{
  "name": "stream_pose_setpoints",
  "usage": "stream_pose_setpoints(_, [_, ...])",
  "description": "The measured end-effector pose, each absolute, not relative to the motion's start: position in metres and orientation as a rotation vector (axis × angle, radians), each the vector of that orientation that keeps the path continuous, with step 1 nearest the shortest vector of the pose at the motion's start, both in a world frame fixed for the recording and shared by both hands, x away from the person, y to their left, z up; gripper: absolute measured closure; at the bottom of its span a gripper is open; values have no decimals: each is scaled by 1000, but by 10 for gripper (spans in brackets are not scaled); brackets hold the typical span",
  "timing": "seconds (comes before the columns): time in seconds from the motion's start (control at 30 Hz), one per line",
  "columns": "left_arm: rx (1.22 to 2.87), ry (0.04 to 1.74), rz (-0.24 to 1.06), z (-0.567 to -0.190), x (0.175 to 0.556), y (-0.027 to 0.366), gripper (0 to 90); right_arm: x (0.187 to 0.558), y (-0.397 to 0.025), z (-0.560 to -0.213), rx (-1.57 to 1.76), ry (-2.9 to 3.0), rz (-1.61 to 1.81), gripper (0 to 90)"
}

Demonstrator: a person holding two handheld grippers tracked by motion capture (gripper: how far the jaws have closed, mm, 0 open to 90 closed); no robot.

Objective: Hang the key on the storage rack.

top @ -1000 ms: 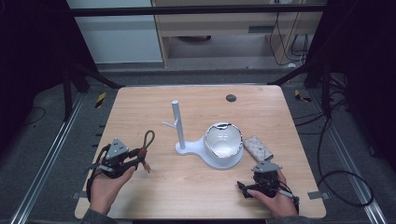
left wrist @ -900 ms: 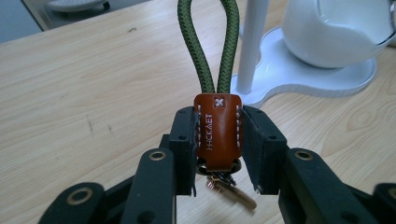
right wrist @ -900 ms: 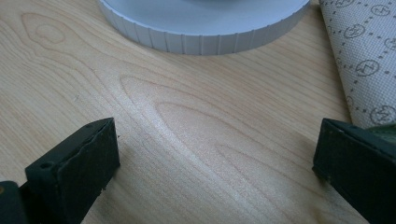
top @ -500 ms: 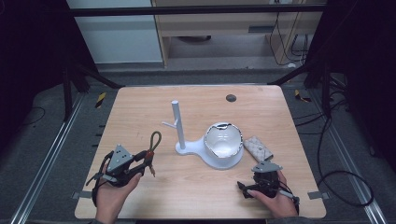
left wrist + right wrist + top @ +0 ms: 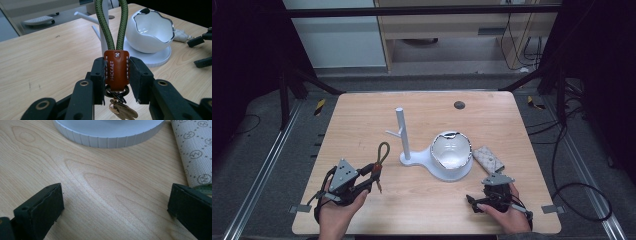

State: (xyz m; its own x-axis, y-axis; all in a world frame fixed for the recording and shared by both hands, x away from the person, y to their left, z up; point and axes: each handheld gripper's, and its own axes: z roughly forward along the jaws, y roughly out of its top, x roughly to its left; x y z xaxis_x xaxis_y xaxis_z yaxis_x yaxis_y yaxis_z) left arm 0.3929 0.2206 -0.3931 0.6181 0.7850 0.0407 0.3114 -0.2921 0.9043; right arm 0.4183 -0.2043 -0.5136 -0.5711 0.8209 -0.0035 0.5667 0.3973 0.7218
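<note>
Jaws of the left gripper [image 5: 116, 75] are pressed against both sides of a brown leather tab [image 5: 116, 70] on a keychain [image 5: 378, 161], gripping it firmly. From the tab a green braided cord loop [image 5: 112, 23] rises upward, and below it a dark metal ring and a gold-coloured key [image 5: 122, 110] hang down. In the high view this gripper [image 5: 362, 177] sits in the person's left hand [image 5: 339, 210], well to the left of the white stand [image 5: 434, 157] and nearer the person, with the cord loop pointing toward the stand's post.

At the middle of the wooden tabletop [image 5: 422, 115] is that white stand: a thin upright post [image 5: 401, 131] with a short side branch, joined by a flat base to a round white bowl [image 5: 452, 151] with a wavy, shiny rim.

Just to the right of the bowl lies a small patterned grey pouch [image 5: 488, 158]. A small dark round spot [image 5: 459, 105] marks the tabletop well beyond the stand.

Right of the stand and nearer the person, the right gripper [image 5: 115, 202] rests low over the wood with its jaws wide apart and nothing between them. The ribbed edge of the stand's base [image 5: 107, 140] lies ahead of it, the pouch [image 5: 195, 152] beside its right jaw.
</note>
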Motion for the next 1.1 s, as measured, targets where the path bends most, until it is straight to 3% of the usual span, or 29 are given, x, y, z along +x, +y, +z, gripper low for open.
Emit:
stream_pose_setpoints(0.77, [1832,822,639,-375,394,195,658,431,-206,-513,1220,2286,976,5])
stream_pose_setpoints(1.1, [1840,848,639,-374,415,185,658,430,-206,-513,1227,2285,973,6])
